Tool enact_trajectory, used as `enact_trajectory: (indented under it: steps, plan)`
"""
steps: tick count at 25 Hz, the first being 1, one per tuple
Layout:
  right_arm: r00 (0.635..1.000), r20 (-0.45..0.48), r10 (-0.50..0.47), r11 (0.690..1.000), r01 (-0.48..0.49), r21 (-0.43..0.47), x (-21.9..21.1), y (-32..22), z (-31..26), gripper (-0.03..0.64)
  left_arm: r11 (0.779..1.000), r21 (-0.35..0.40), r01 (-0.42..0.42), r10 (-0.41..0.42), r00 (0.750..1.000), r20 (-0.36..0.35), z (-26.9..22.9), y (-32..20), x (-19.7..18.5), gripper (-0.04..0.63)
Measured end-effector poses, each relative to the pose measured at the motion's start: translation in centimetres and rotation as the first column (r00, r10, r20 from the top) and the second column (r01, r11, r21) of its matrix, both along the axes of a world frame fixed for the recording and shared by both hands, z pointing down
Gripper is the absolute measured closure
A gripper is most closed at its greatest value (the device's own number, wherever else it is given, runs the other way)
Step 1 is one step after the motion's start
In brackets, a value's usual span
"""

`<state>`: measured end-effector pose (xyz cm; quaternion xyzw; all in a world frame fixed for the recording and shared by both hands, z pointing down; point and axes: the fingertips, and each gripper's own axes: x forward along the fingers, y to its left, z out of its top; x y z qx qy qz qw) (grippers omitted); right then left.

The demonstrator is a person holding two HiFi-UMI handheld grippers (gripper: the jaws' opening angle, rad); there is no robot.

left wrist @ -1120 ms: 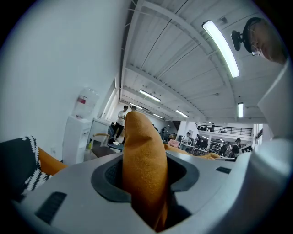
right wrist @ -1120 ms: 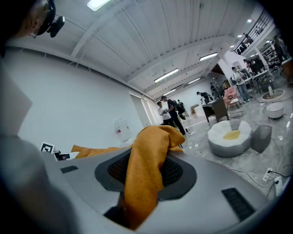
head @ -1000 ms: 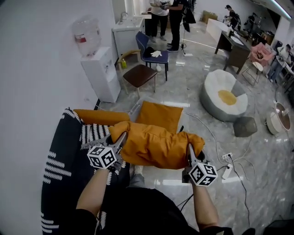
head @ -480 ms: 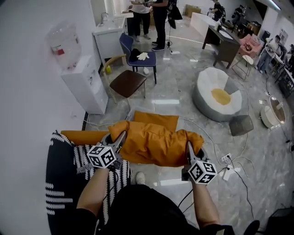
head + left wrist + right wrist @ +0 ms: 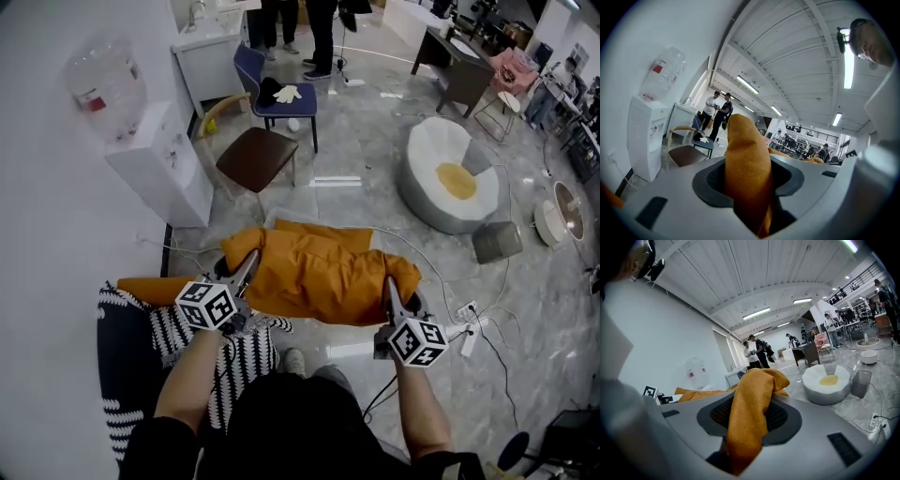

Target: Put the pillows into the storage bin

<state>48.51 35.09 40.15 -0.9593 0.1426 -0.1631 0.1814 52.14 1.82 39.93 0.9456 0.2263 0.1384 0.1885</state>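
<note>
I carry a large orange pillow (image 5: 319, 272) in the air between both grippers. My left gripper (image 5: 246, 272) is shut on its left corner, and that corner fills the left gripper view as a fold of orange cloth (image 5: 747, 173) pinched between the jaws. The right gripper (image 5: 389, 291) is shut on the right corner, whose cloth (image 5: 750, 413) bunches between its jaws. Just beyond the pillow stands the clear storage bin (image 5: 273, 223); a second orange pillow (image 5: 323, 230) peeks out of it, mostly hidden. A third orange pillow (image 5: 141, 287) lies on the sofa at the left.
A black-and-white patterned sofa (image 5: 141, 375) is at the lower left. A water dispenser (image 5: 155, 169) stands by the wall, with a brown chair (image 5: 255, 157) and a blue chair (image 5: 272, 94) beyond. A white beanbag (image 5: 455, 183), grey stool (image 5: 497, 242) and power strip (image 5: 466, 328) lie right.
Both grippers and the held pillow have moved forward over the bin, so the pillow in it is now mostly covered. The sofa has slid back to the lower left.
</note>
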Motion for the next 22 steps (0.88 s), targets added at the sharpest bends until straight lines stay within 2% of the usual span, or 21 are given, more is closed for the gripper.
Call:
enact_trajectory:
  steps: [6, 10, 14, 22]
  plan:
    - [0.998, 0.058, 0.028, 1.000, -0.029, 0.003, 2.0, 0.6, 3.2, 0.457, 1.000, 0.004, -0.028, 0.028, 0.999, 0.038, 3.0, 0.8, 3.0, 0.387]
    - [0.992, 0.123, 0.027, 0.999, -0.030, 0.021, 3.1, 1.2, 6.4, 0.457, 1.000, 0.000, -0.028, 0.028, 0.994, 0.107, 6.4, 1.5, 4.3, 0.385]
    - [0.984, 0.175, 0.024, 0.999, -0.029, 0.027, 5.3, 2.0, 8.5, 0.457, 1.000, 0.002, -0.024, 0.023, 0.985, 0.168, 8.6, 2.2, 6.1, 0.383]
    - [0.968, 0.252, 0.001, 0.999, -0.015, 0.051, 10.8, 3.2, 12.7, 0.457, 1.000, 0.018, 0.000, -0.004, 0.970, 0.245, 11.9, 3.4, 11.0, 0.382]
